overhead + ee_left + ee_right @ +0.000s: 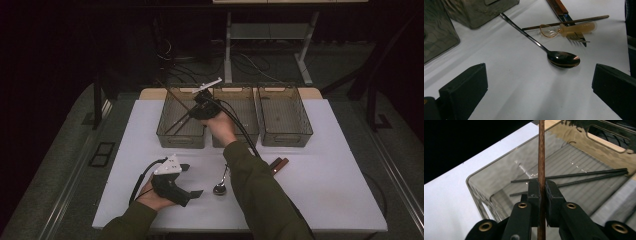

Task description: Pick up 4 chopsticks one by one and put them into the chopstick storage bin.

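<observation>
My right gripper (542, 192) is shut on a thin brown chopstick (541, 157), which stands upright between its jaws. It hangs over the left smoky plastic bin (477, 195), where two dark chopsticks (574, 176) lie on the ribbed floor. In the high view the right gripper (196, 106) reaches over the left bin (170, 135) at the back of the table. The left gripper (192, 180) rests near the front left, open, pointing toward a metal spoon (220, 186). Its jaws (539, 87) stand wide apart, with the spoon (564, 59) lying just beyond them, untouched.
Two more bins, middle (248, 131) and right (285, 137), stand in a row at the back. Past the spoon lie a brown chopstick (579, 20), an amber-handled utensil (579, 27), a fork and wooden-handled knives (559, 6). The white table (340, 170) has free room at right.
</observation>
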A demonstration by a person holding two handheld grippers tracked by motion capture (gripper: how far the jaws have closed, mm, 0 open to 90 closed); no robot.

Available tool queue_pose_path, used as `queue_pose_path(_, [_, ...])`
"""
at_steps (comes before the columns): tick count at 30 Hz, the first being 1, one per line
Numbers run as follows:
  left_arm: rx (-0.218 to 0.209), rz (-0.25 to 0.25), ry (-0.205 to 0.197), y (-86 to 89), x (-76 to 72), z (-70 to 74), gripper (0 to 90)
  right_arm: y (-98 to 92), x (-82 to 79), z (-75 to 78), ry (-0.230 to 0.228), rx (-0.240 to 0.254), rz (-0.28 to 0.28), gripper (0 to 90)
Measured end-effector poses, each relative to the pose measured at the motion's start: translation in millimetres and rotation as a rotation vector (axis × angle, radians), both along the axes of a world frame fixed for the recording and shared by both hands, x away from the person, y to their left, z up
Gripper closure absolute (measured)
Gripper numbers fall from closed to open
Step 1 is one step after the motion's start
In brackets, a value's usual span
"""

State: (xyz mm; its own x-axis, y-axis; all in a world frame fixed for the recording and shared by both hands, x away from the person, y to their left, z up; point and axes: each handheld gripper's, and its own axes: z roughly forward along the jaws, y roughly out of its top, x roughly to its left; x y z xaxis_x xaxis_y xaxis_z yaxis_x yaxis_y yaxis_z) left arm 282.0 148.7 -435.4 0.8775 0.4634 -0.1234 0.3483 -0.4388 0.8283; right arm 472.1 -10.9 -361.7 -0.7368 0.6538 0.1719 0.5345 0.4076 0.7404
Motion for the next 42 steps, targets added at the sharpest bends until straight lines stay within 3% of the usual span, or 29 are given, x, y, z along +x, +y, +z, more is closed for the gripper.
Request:
queue_pose_path(15, [-0.001, -0.003, 0.005, -0.8, -0.5, -0.4, 0.0, 17.3, 1.4, -22.4, 0.043, -0.022, 0.004, 82.9])
queue_pose_path(16, [-0.002, -0.003, 0.005, -0.8, -0.5, -0.4, 0.0, 18.6, 0.8, -23.6, 0.039, -0.026, 0.004, 72.4])
queue_pose_path(21, [-0.001, -0.005, 0.004, -0.9, -0.4, -0.5, 0.0, 18.3, 0.1, -22.0, 0.021, -0.037, 0.006, 65.0])
queue_pose_path(32, [0.002, -0.006, -0.002, -1.0, 0.1, -0.6, 0.0, 7.4, -1.2, -15.2, 0.011, -0.013, 0.011, 57.9])
queue_pose_path(37, [0.001, -0.003, 0.002, -1.0, -0.2, -0.8, 0.0, -4.8, -4.0, -9.5, 0.005, -0.003, 0.015, 55.4])
queue_pose_path(42, [0.0, -0.001, -0.001, 0.2, -0.3, 0.0, 0.0, -22.5, -12.4, -1.1, -0.008, 0.01, 0.056, 51.9])
